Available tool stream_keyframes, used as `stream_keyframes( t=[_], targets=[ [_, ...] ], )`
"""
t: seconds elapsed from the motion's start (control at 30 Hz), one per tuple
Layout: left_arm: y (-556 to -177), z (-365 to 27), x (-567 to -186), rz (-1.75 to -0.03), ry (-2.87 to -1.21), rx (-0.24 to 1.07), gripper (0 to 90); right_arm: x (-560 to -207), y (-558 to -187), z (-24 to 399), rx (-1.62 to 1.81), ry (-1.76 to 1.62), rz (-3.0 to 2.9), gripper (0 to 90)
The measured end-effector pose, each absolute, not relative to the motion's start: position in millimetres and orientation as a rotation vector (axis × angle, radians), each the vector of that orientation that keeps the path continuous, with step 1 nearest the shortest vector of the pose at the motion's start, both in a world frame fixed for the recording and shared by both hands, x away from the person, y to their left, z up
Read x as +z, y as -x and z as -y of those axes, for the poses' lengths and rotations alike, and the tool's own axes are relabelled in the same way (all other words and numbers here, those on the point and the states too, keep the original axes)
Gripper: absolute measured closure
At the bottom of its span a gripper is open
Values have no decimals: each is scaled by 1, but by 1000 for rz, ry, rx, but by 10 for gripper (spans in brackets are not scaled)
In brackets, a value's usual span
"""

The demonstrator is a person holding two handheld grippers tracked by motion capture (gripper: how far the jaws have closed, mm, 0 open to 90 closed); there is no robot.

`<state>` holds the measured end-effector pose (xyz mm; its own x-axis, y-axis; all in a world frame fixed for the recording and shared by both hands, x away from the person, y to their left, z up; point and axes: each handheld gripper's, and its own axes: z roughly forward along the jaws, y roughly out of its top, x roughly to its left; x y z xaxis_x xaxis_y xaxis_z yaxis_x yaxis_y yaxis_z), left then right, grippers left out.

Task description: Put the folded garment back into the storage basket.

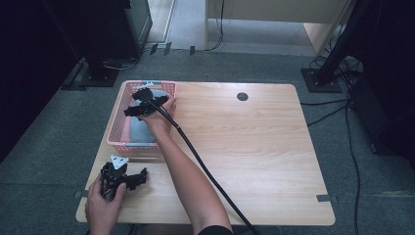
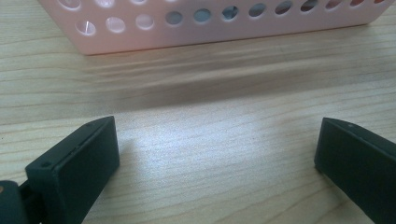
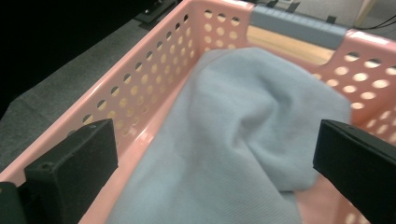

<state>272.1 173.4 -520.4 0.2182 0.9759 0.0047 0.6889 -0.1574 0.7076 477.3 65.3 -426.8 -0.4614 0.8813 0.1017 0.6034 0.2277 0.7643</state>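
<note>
Cloth [image 3: 233,140], pale blue and bunched, lies inside the pink basket [image 1: 117,125] at the upper left of the table [image 1: 254,147] in the high view. I judge it soft, light and limp, so I would pinch the raised fold near its middle rather than a flat edge. My right gripper [image 1: 134,108] hangs over it, jaws spread wide with nothing pressed between them. My left gripper [image 1: 128,180] rests at the lower left, jaws apart over bare wood.

Pale blue cloth [image 3: 243,140] lies crumpled inside the pink perforated basket [image 3: 140,88]
</note>
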Motion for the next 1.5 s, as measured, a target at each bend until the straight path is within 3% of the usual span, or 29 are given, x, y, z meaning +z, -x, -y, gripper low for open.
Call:
stream_keyframes(
  t=[1.5],
  targets=[
    [-272, -173, -520, -1533, -1917, 642, 0, -397, -450, 9, 1138, -1410, -2067, 0]
  ],
)
